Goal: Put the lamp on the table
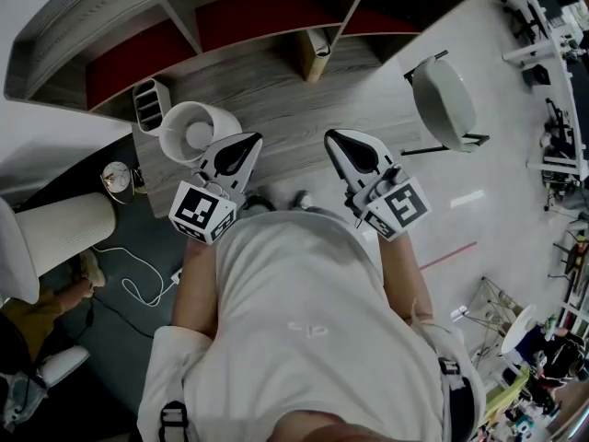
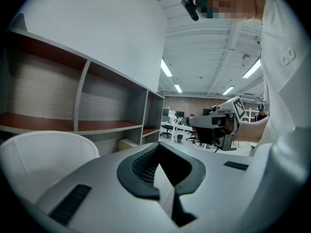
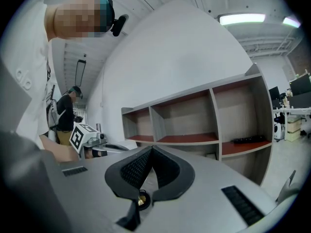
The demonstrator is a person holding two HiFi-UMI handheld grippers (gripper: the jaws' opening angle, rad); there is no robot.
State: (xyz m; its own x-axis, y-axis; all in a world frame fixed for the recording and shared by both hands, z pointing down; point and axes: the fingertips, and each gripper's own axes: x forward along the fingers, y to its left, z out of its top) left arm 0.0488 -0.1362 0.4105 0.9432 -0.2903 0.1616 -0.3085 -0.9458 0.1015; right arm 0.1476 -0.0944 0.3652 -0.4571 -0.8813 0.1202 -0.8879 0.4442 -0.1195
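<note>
— Where was the lamp (image 1: 196, 133)?
— On the floor (image 1: 276, 90), 11 o'clock off the left hand-held gripper (image 1: 247, 141); that gripper's view caught only its shade (image 2: 46, 161).
— Jaws?
— Both shut, empty. The view from the right hand-held gripper (image 1: 336, 139) alone showed a dark strip (image 3: 248, 141) on the shelf (image 3: 194, 115).

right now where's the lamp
In the head view the lamp stands left of centre on the wood-grain surface, just ahead of the left gripper and in front of the shelf unit.
</note>
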